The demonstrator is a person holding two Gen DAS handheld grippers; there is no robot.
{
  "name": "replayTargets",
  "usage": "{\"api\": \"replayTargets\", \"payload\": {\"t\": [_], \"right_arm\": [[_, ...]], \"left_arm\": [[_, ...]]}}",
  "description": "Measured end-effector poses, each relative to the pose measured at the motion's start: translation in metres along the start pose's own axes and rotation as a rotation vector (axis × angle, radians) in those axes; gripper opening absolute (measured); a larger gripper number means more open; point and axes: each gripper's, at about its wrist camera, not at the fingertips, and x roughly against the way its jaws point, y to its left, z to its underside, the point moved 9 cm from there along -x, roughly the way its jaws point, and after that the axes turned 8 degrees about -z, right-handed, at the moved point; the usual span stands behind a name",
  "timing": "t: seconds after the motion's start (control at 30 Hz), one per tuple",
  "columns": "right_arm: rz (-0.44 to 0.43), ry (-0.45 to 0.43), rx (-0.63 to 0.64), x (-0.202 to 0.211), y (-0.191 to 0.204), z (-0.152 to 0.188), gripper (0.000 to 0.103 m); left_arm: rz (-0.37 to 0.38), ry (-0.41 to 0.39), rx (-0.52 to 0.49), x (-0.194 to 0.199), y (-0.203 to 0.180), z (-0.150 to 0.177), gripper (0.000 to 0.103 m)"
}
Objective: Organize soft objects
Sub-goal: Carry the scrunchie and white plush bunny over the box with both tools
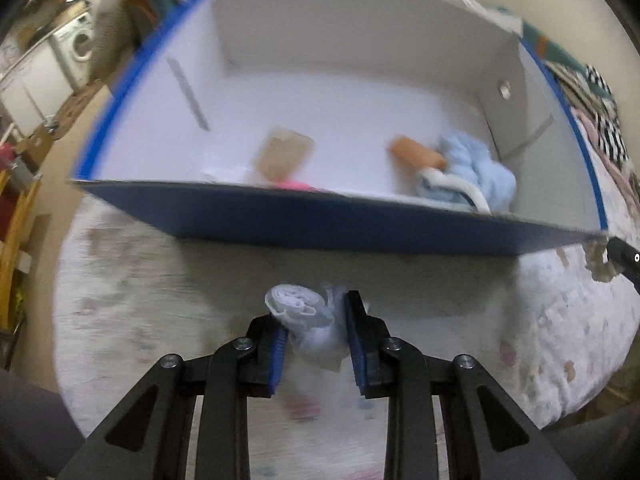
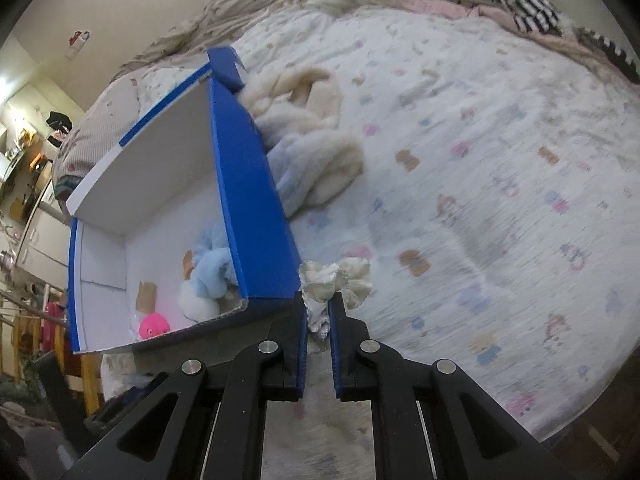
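A blue box with a white inside [image 1: 320, 232] [image 2: 256, 200] stands on the bed. In it lie a light blue plush toy [image 1: 476, 168] [image 2: 212, 268], a pink toy [image 2: 154, 326] and a tan card [image 1: 284, 154]. My left gripper [image 1: 316, 316] is shut on a rolled white sock [image 1: 304, 312], just in front of the box's near wall. My right gripper [image 2: 318, 308] is shut on a cream scrunchie [image 2: 340, 276] beside the box's corner; it also shows at the right edge of the left wrist view [image 1: 600, 258].
A cream and pale blue chunky knit blanket [image 2: 308, 136] lies against the box's outer side. The patterned bedspread [image 2: 480, 168] stretches to the right. Striped and pink bedding [image 2: 528, 4] is piled at the far edge. A washing machine [image 1: 80, 44] stands far left.
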Motion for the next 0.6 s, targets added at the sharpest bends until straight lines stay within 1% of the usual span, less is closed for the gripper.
{"api": "replayTargets", "payload": {"t": [0.07,0.2,0.37,0.47,0.6], "right_arm": [[0.004,-0.021,0.013,0.005,0.004,-0.003,0.012],[0.003,-0.076,0.034,0.017,0.014,-0.011,0.012],[-0.017,-0.147,0.034,0.033,0.03,-0.018,0.012],[-0.019,-0.181,0.06,0.041,0.044,-0.021,0.012],[-0.094,-0.207,0.094,0.049,0.073,-0.025,0.012]], "left_arm": [[-0.014,-0.02,0.017,0.012,0.02,-0.004,0.025],[-0.024,-0.062,0.039,0.037,0.038,-0.005,0.025],[-0.027,-0.117,0.05,0.057,0.062,-0.017,0.025],[-0.031,-0.153,0.062,0.07,0.074,-0.028,0.025],[-0.054,-0.178,0.082,0.076,0.094,-0.036,0.025]]}}
